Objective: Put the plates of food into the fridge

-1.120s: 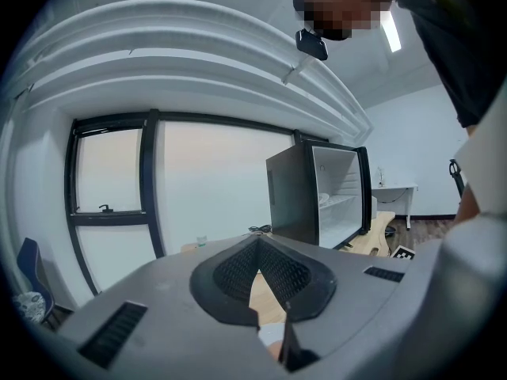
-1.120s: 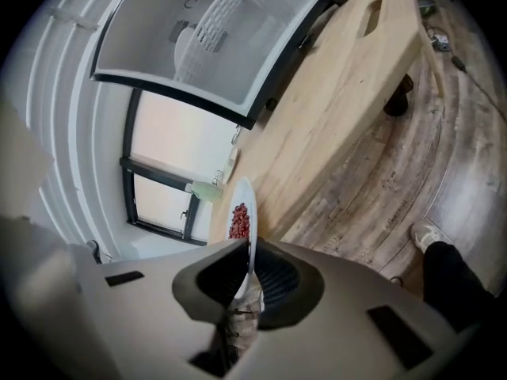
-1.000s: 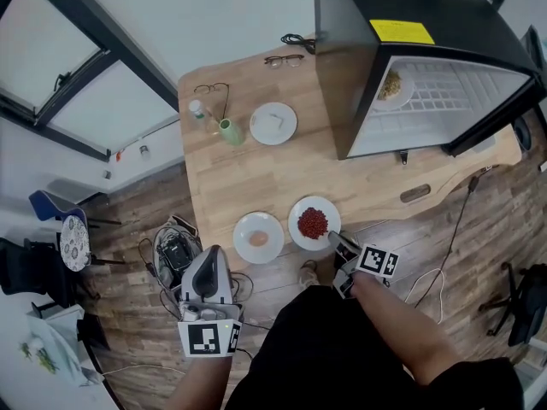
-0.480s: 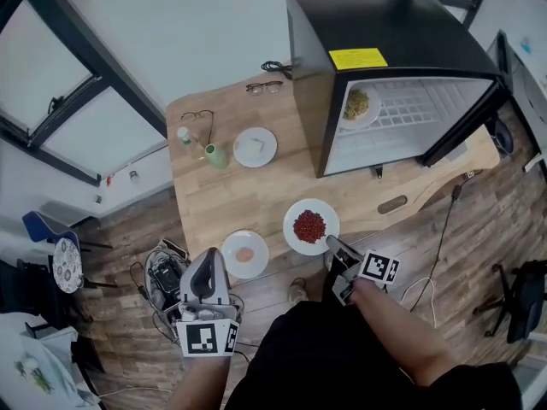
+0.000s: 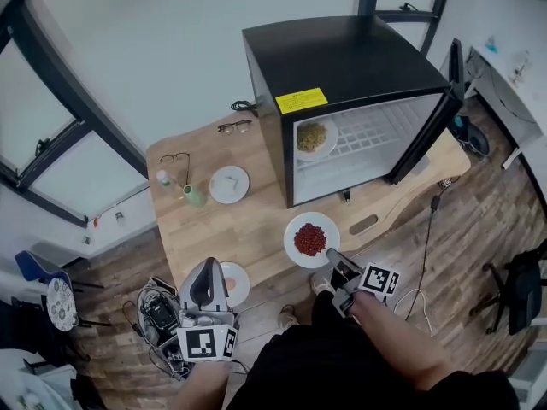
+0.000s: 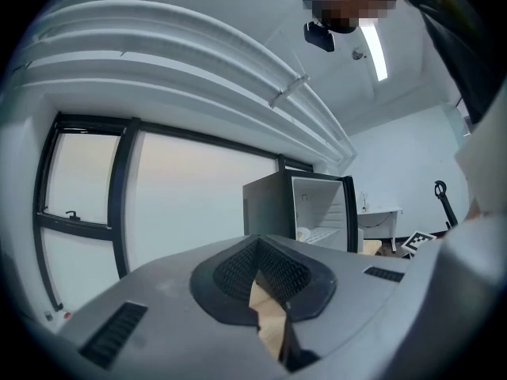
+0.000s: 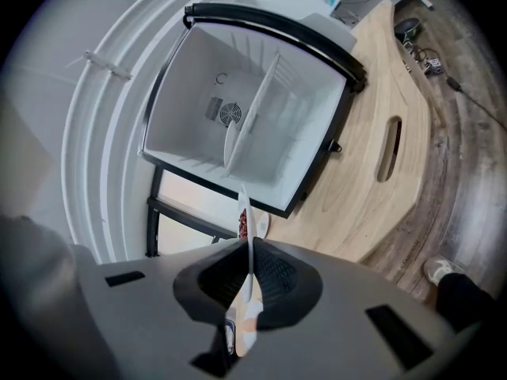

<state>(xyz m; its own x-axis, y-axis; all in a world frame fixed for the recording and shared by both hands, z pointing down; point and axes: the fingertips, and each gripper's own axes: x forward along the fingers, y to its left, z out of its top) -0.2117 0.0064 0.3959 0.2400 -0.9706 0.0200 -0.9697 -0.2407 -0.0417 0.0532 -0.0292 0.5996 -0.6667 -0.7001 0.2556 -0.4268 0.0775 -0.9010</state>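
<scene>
The right gripper (image 5: pixel 332 256) has its fingers pinched on the near rim of a round white plate of red food (image 5: pixel 311 239). In the right gripper view the rim runs edge-on between the two pads. That plate sits just in front of the black mini fridge (image 5: pixel 342 67), below its open mouth and over the front part of the light wooden bench (image 5: pixel 256 229). I cannot tell whether it rests on the wood or is lifted clear.

The fridge door stands swung wide to the right. Inside, on the white wire shelf at the fridge's left side, lies a white plate of yellowish noodles (image 5: pixel 312 137).

The left gripper (image 5: pixel 208 267) hangs well to the front-left of the fridge, at the bench's near edge, its fingers pressed together with nothing between them. Partly hidden beside it is a white plate with a pinkish morsel (image 5: pixel 234 284).

Left of the fridge stand a small white plate (image 5: pixel 229 184) and a green bottle (image 5: pixel 194 196).
</scene>
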